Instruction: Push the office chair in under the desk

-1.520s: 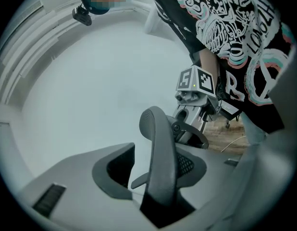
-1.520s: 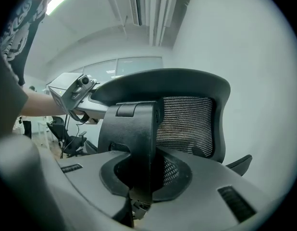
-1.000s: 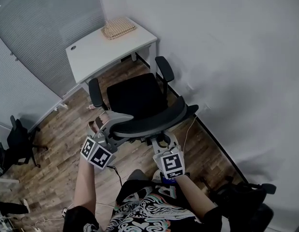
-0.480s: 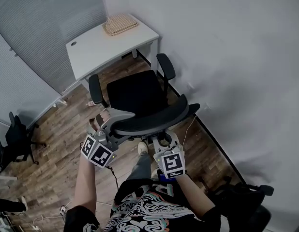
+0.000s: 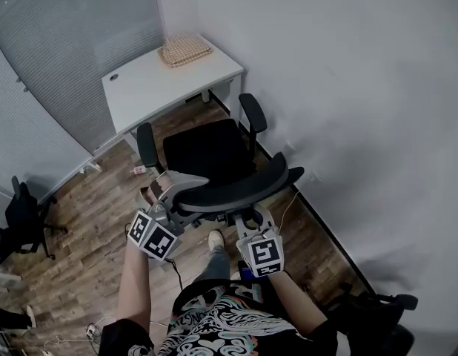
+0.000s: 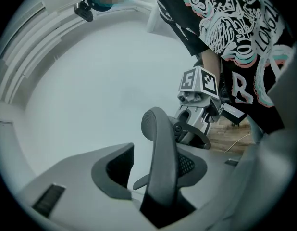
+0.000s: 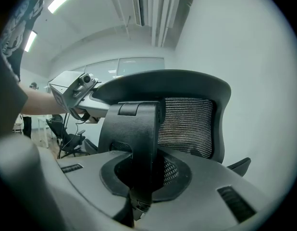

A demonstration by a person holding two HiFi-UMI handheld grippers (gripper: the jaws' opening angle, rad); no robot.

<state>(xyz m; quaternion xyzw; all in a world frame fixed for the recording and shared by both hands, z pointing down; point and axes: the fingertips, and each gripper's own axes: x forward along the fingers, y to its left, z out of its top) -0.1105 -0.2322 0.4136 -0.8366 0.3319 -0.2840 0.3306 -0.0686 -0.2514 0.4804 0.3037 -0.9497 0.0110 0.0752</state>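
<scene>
Head view: a white desk (image 5: 151,87) stands in the room's corner, with wood-plank floor (image 5: 88,206) in front of it. A pale wall (image 5: 347,87) runs past its right end and a grey blind (image 5: 58,43) hangs behind it. A woven basket (image 5: 184,50) sits on the desk's wall-side end. The black chair (image 5: 207,150) stands just in front of the desk, seat facing it and not yet under it, armrest tips near the desk's front edge. At the backrest, on the side away from the desk, are the left gripper (image 5: 177,191) and right gripper (image 5: 247,217). A second chair (image 5: 25,213) stands well off to the desk's left. Left gripper view: the backrest rim runs between the jaws, which are spreading, and one pad is clear of it. Right gripper view: jaws are clamped on the chair's upright back support, mesh above. Against a second ago, the gap between chair and desk looks much the same. A shoe (image 5: 216,239) now shows below the backrest, where none showed then.
</scene>
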